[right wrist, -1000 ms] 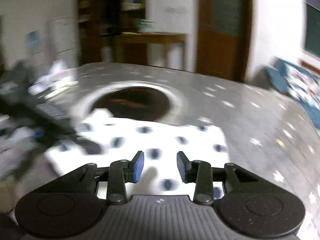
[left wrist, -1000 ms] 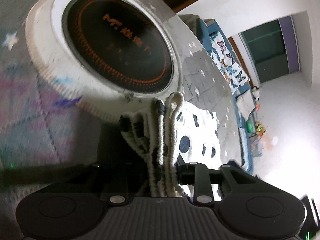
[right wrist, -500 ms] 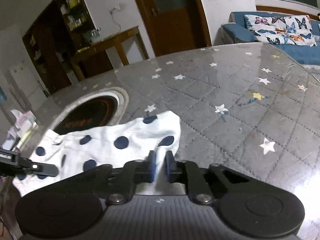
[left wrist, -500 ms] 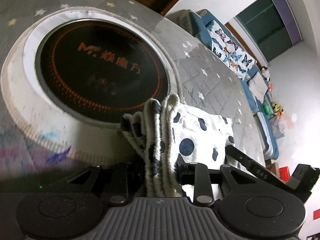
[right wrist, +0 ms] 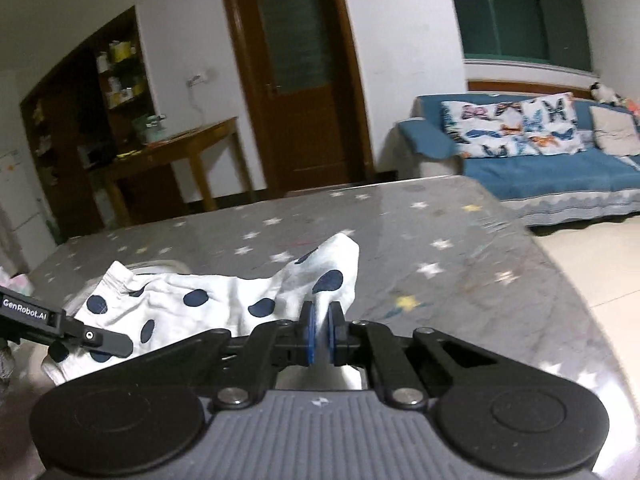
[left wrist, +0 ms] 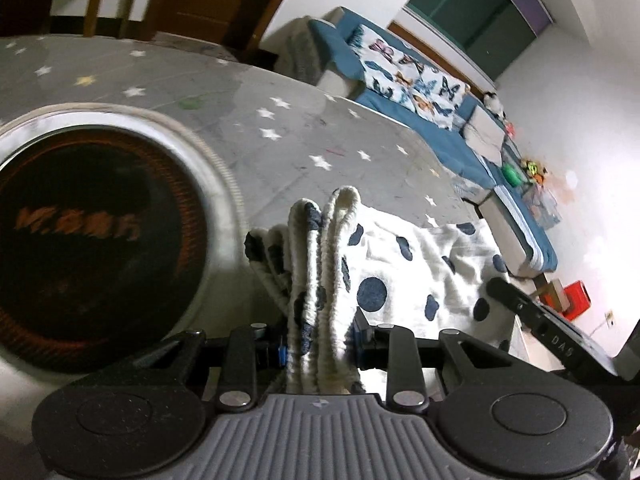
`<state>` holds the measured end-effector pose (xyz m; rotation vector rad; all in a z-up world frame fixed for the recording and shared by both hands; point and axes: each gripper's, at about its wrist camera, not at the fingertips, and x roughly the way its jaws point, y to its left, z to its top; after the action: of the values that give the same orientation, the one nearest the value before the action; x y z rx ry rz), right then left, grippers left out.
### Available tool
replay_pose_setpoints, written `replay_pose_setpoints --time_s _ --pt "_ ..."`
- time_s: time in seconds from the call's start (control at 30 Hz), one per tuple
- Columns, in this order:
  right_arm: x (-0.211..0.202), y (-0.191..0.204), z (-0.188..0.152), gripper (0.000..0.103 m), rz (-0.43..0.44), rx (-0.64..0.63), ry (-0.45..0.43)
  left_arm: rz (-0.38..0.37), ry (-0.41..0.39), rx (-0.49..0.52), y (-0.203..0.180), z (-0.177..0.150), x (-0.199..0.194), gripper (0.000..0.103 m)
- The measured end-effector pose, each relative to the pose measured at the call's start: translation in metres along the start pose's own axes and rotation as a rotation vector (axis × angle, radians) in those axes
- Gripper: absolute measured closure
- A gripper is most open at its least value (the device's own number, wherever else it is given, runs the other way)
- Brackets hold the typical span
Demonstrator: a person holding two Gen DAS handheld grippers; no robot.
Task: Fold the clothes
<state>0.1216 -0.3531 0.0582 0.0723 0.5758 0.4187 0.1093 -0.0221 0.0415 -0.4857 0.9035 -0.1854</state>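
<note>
The surface [right wrist: 460, 280], grey and dotted with stars, is filling most of both views, and the white garment with navy dots [right wrist: 192, 304] is stretching across it between the two grippers, partly lifted off it.

The left gripper [left wrist: 320, 352] is clamping a thick bunch of the garment's ribbed edge, jaws narrowly apart around the wad. The right gripper [right wrist: 320, 338] is pinching a thin corner at the other end, pads nearly meeting on the fabric; from the left wrist view it is showing at four o'clock.

Risks, as I judge them: the right gripper is holding only a small corner, so a sharp pull could be slipping it free and dropping that end. The left gripper's bundle is holding several layers, so the fold may be coming out lumpy or uneven unless the cloth is spread.

The round dark cooker plate [left wrist: 92, 240] set into the surface is sitting at nine o'clock of the left gripper, just beside the garment; cloth dragging over its raised rim could be snagging. The blue sofa [right wrist: 560, 168] at two o'clock and the wooden door [right wrist: 296, 80] at twelve are standing well clear.
</note>
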Motion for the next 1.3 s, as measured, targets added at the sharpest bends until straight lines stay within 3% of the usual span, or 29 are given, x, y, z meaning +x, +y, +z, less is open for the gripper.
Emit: replay_pose_setpoints --time_s 0.13,0.33,0.67,0.73,0.87,0.93,1.0,1.17,1.3 --pt "0.007 -0.019 0.007 0.097 -0.052 0.011 0.0 0.001 0.018 0.048 -0.02 0.003 0.024 0.072" --pt "0.035 -0.032 -0.004 0.097 -0.097 0.009 0.068 0.043 0.043 0.085 -0.027 -0.004 0.046 0.069" --pt "0.054 -0.039 -0.01 0.097 -0.135 0.013 0.089 0.053 0.042 0.115 -0.031 -0.005 0.053 0.068" --pt "0.054 -0.041 -0.008 0.096 -0.138 0.016 0.086 0.061 0.044 0.129 -0.035 -0.005 0.055 0.063" --pt "0.055 -0.042 -0.007 0.085 -0.16 -0.007 0.085 0.082 0.034 0.138 -0.031 -0.003 0.052 0.047" --pt "0.053 -0.042 -0.006 0.08 -0.151 -0.006 0.076 0.101 0.009 0.141 -0.03 0.0 0.044 0.033" --pt "0.052 -0.041 -0.005 0.067 -0.137 -0.007 0.069 0.114 -0.024 0.147 -0.031 0.004 0.036 0.029" --pt "0.056 -0.034 0.002 0.06 -0.091 -0.005 0.067 0.136 -0.082 0.178 -0.039 0.015 0.029 0.027" --pt "0.071 -0.03 0.007 0.051 -0.054 -0.006 0.092 0.167 -0.082 0.206 -0.043 0.021 0.043 0.028"
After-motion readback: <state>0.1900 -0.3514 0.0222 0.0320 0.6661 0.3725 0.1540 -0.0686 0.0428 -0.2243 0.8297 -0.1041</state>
